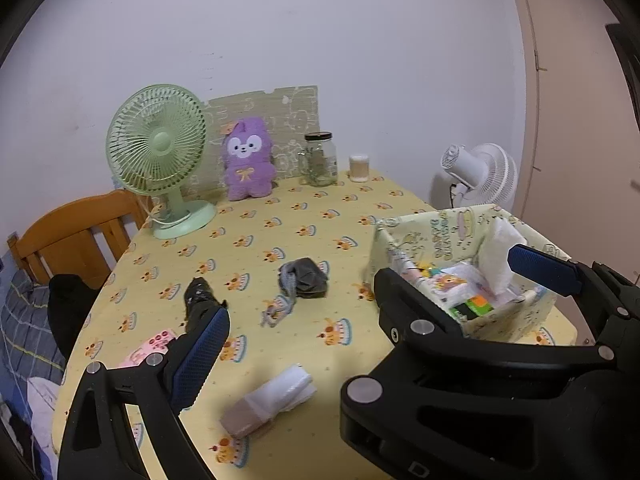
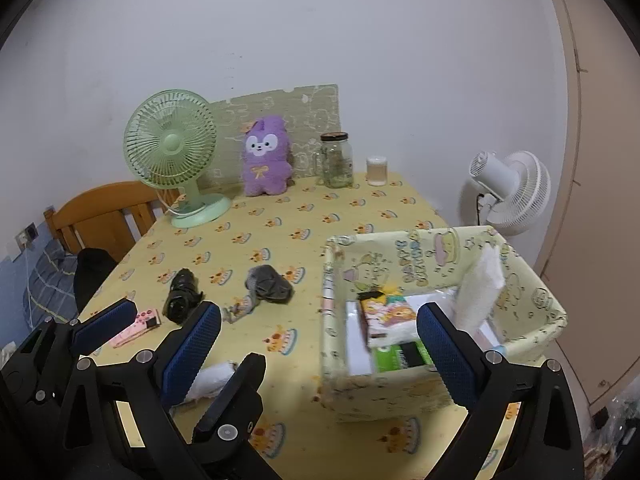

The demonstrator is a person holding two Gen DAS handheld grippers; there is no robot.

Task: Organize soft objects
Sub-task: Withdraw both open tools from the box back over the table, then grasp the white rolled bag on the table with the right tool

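A yellow fabric basket (image 1: 416, 236) (image 2: 532, 332) stands at the table's right, holding packets and a white cloth (image 1: 500, 256) (image 2: 480, 292). On the yellow tablecloth lie a grey sock (image 1: 304, 278) (image 2: 270, 284), a black rolled sock (image 1: 199, 298) (image 2: 181, 294), a white rolled cloth (image 1: 276, 398) (image 2: 212, 378) and a pink packet (image 1: 154, 344) (image 2: 136, 326). My left gripper (image 1: 372, 320) is open and empty above the table, its right finger over the basket. My right gripper (image 2: 320, 352) is open and empty in front of the basket. The left gripper also shows in the right wrist view (image 2: 160, 344), over the white cloth.
A green desk fan (image 1: 158, 152) (image 2: 174, 148), a purple plush toy (image 1: 248, 160) (image 2: 266, 158), a glass jar (image 1: 319, 160) (image 2: 335, 160) and a small cup (image 1: 359, 168) (image 2: 377, 171) stand at the back. A wooden chair (image 1: 76, 232) is at left, a white fan (image 1: 482, 176) (image 2: 508, 192) at right.
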